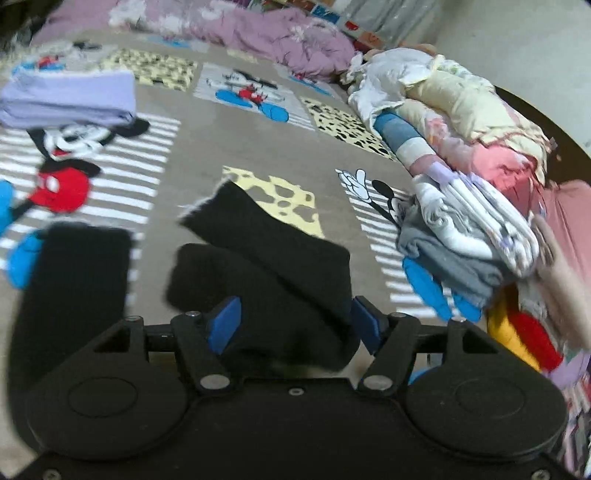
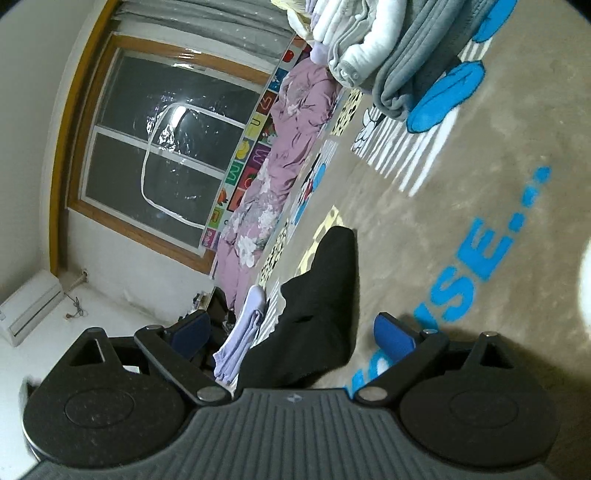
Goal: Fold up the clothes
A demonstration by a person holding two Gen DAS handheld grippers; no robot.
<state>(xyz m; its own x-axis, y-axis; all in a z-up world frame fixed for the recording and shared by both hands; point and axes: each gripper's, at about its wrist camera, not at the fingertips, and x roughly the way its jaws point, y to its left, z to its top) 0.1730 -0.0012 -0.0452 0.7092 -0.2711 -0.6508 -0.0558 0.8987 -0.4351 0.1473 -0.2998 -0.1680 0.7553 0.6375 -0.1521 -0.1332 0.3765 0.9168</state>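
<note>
Your black knit garment (image 1: 280,273) lies folded over itself on the cartoon-mouse printed bedspread (image 1: 207,147), and its near end reaches into the gap between your left gripper (image 1: 295,325) fingers. Those blue-padded fingers (image 1: 225,325) stand apart on either side of the cloth; the fabric fills most of the gap, brushing the right-hand pad, yet the pads do not press it. A second black strip lies flat on the bedspread just to the left of that gripper.

From the right wrist view, the same black garment (image 2: 317,310) runs up from between the right gripper (image 2: 295,332) fingers. Its blue pads (image 2: 391,339) are spread wide, well clear of the cloth on both sides, so nothing is clamped there.

Beyond the garment, a folded lavender cloth (image 1: 70,99) rests on the bedspread at the far left. To the right, a heap of folded clothes in white, grey, pink and pale yellow (image 1: 461,177) sits at the bed's edge. A crumpled mauve floral quilt (image 1: 266,33) lies along the far side, below a wood-framed window (image 2: 162,147).
</note>
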